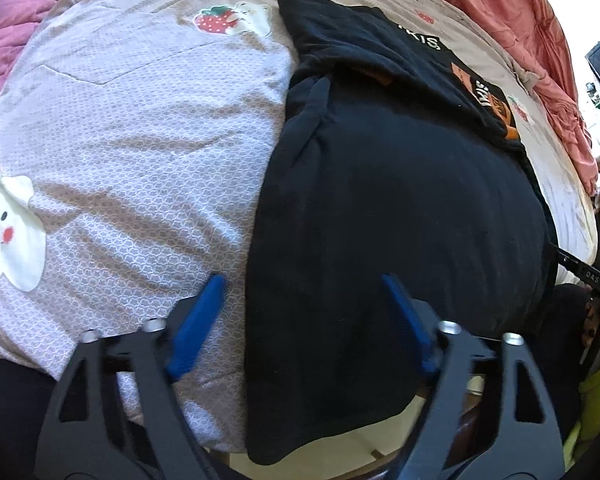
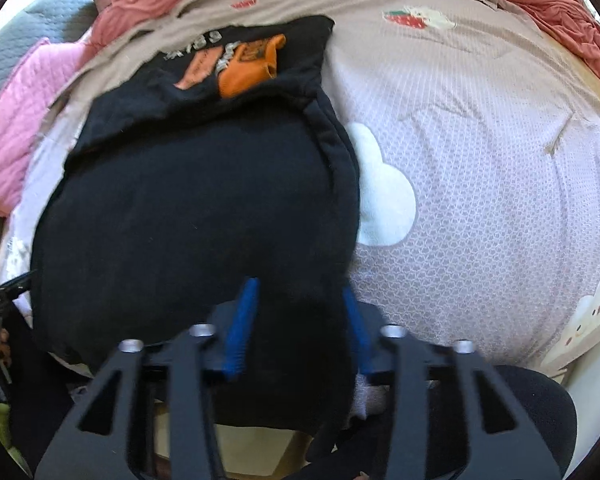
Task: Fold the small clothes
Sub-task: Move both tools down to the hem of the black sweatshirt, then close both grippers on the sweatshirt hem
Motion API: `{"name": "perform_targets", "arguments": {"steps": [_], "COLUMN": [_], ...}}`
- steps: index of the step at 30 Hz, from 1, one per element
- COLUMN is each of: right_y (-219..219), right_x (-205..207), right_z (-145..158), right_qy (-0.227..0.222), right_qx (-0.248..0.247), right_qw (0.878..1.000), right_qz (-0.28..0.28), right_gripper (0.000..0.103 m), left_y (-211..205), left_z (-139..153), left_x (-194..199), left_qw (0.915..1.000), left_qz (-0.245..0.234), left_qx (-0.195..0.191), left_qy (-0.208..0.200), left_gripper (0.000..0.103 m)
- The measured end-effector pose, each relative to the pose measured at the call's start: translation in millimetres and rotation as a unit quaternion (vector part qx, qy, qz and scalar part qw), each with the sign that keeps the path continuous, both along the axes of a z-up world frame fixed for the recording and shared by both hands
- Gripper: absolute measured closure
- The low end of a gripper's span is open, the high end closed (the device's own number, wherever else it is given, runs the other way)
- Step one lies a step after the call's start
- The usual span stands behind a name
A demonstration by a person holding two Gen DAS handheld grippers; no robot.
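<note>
My left tongs (image 1: pixel 302 280): wide, empty. Right tongs (image 2: pixel 300 288): parted, straddling black T-shirt (image 2: pixel 196 208) hem, lower centre; I judge folding half-done.

patterned bedcover (image 1: pixel 140 128), pink quilt (image 2: pixel 28 120), red blanket (image 1: pixel 520 20)

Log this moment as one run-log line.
left gripper: open, over black garment | right gripper: open, straddling garment edge | on bedspread
</note>
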State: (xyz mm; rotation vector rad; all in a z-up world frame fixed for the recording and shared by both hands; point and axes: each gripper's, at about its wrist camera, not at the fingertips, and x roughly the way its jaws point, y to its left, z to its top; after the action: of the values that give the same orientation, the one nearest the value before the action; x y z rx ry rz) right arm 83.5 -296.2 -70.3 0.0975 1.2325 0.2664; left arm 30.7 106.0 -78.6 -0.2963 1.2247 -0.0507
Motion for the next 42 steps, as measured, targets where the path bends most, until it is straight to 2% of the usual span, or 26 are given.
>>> {"name": "perform_targets", "arguments": {"steps": [2,3,4,5,15,16,18,21,26,33,36,39,42], "right_y": [-2,-2,-3,-4,-13,-14,-20,-25,-24,-21,-25,-25,-21], "right_x": [0,0,1,1,7,7,5,2,3,41,64,87,108], "right_z": [3,3,1,0,-17,-17,-12,1,28,59,64,63,55], "right_qy": [-0.004,-0.002,0.000,0.004,0.042,0.041,0.030,0.004,-0.051,-0.115,-0.131,-0.135,-0.139], "right_qx": [0.013,0.015,0.015,0.015,0.029,0.034,0.061,0.093,0.114,0.123,0.124,0.123,0.100], "right_qw": [1.000,1.000,1.000,1.000,0.998,0.998,0.997,0.995,0.992,0.985,0.983,0.982,0.984], "right_qz": [0.001,0.001,0.000,-0.002,-0.027,-0.030,-0.035,-0.035,-0.022,-0.019,-0.035,-0.046,-0.052], "right_gripper": [0.078,0.078,0.078,0.078,0.070,0.075,0.086,0.092,0.093,0.093,0.093,0.093,0.093], "left_y": [1,2,3,4,11,10,9,12,20,35,40,49,50], "left_z": [0,1,0,-1,-9,-8,-4,5,32,64,70,70,61], "left_x": [0,-1,-1,-1,1,2,2,-1,0,38,59,84,103], "left_qw": [1.0000,0.9999,0.9998,0.9997,0.9986,0.9988,0.9986,0.9981,0.9942,0.9880,0.9871,0.9851,0.9865], "left_qz": [0.001,0.002,0.001,0.001,0.017,0.015,0.011,0.014,0.015,0.034,0.047,0.064,0.071], "left_qx": [-0.001,-0.010,-0.019,-0.025,-0.050,-0.047,-0.050,-0.054,-0.076,-0.089,-0.080,-0.092,-0.079], "left_qy": [-0.001,-0.003,-0.003,-0.001,0.006,0.002,-0.007,-0.028,-0.074,-0.121,-0.130,-0.131,-0.125], "left_gripper": [0.048,0.058,0.064,0.066,0.063,0.066,0.094,0.097,0.098,0.098,0.098,0.098,0.098]}}
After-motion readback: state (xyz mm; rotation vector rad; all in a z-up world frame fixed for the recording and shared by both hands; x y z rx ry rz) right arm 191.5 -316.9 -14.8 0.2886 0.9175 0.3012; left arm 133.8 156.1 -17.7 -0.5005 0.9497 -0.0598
